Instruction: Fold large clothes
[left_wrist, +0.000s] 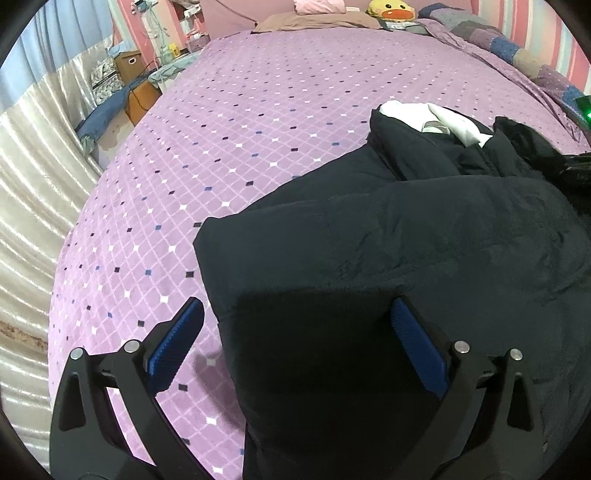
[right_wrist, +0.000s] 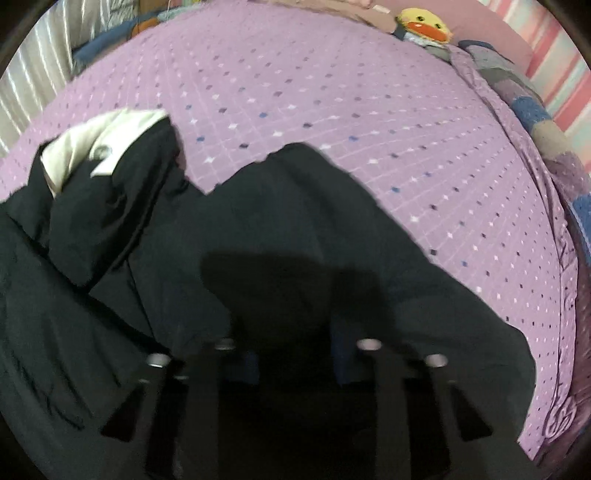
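The purple diamond-print bedspread (left_wrist: 258, 110) serves as the folding surface. The dark padded jacket (left_wrist: 424, 240), white lining at twelve o'clock, lies bunched across its near side. The left gripper (left_wrist: 295, 332) gapes wide over a jacket corner — poised to pinch. The right gripper (right_wrist: 295, 354) is blurred; jaws narrow, apparently nipping jacket fabric.

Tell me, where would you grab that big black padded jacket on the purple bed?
Probably the black padded jacket at its folded corner edge, coming from the bare purple bedspread side: that edge lies exposed and thin enough for the left gripper.
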